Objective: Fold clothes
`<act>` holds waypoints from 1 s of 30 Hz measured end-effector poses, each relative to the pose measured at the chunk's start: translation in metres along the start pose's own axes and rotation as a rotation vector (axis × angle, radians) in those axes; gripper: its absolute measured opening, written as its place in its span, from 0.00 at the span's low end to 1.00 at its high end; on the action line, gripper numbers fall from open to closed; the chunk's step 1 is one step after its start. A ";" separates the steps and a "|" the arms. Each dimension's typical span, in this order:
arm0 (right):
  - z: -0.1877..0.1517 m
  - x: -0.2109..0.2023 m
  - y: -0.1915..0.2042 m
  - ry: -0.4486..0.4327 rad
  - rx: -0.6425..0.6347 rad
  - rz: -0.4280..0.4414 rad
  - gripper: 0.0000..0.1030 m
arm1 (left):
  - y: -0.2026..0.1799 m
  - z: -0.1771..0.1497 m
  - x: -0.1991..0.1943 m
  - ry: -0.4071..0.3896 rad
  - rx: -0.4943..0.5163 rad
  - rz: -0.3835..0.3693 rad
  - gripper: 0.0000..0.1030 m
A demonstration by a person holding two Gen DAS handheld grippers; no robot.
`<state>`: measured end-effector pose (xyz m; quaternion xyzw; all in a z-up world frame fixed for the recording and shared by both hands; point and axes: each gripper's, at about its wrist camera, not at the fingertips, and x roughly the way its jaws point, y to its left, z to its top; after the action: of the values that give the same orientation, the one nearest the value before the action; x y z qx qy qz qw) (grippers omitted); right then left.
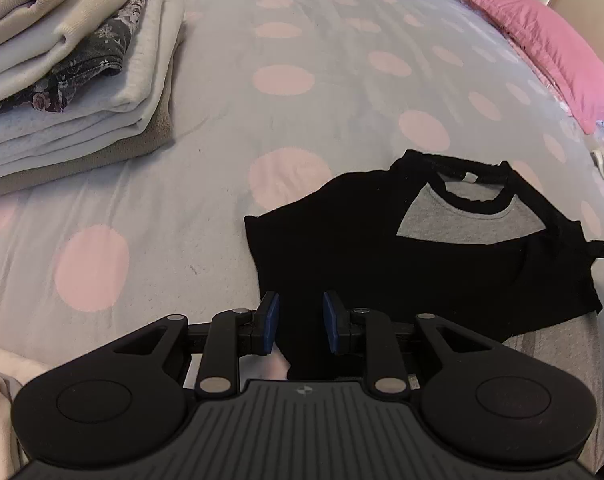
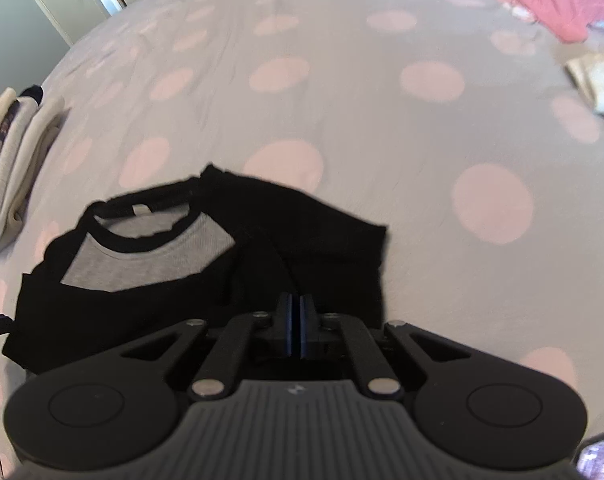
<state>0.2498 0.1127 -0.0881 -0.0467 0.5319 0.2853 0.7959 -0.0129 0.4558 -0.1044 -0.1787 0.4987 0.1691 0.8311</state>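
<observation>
Black-and-grey cotton raglan T-shirt [image 1: 442,256] lies on the pale grey bedspread with pink dots [image 1: 222,128], collar facing away from both cameras. Both black sleeves are folded in over the grey chest panel, which shows as a wedge below the black neckband and its white label.

The left gripper [image 1: 300,322] sits at the near left corner of the T-shirt. Its blue-padded jaws stand apart with a clear gap, and black fabric lies between and below them; neither pad presses on the cloth.

The right gripper [image 2: 296,326] sits over the near right part of the T-shirt [image 2: 206,280]. Its jaws are drawn together so the blue pads meet or nearly meet. Whether any fabric is pinched between them cannot be told, since the cloth there is black against the black mechanism.

Left of the T-shirt, well apart from it, stands a stack of folded cream, white and dark floral garments [image 1: 74,68]. Beyond the T-shirt to the right, a pink pillow [image 1: 550,44] lies at the far edge of the bedspread.
</observation>
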 end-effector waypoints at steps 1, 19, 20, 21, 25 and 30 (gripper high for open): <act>-0.001 -0.005 -0.002 0.004 -0.005 -0.009 0.02 | 0.000 -0.001 0.000 0.001 -0.002 -0.002 0.21; -0.006 -0.006 -0.023 -0.036 -0.008 0.029 0.23 | 0.004 -0.024 -0.001 0.003 -0.014 0.024 0.34; -0.001 -0.002 -0.020 -0.037 -0.014 0.035 0.27 | 0.005 -0.023 0.000 -0.004 -0.022 0.027 0.35; 0.003 0.003 -0.017 -0.033 -0.025 0.030 0.29 | 0.004 -0.021 0.000 -0.015 -0.019 0.029 0.35; 0.014 0.023 -0.006 -0.019 -0.054 0.010 0.29 | 0.007 -0.013 0.005 -0.049 -0.024 0.035 0.35; 0.014 0.030 -0.001 -0.021 -0.097 -0.007 0.01 | 0.015 -0.005 0.012 -0.078 -0.051 0.044 0.35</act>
<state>0.2695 0.1291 -0.1082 -0.0841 0.5089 0.3082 0.7993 -0.0184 0.4685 -0.1192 -0.1820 0.4652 0.2066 0.8413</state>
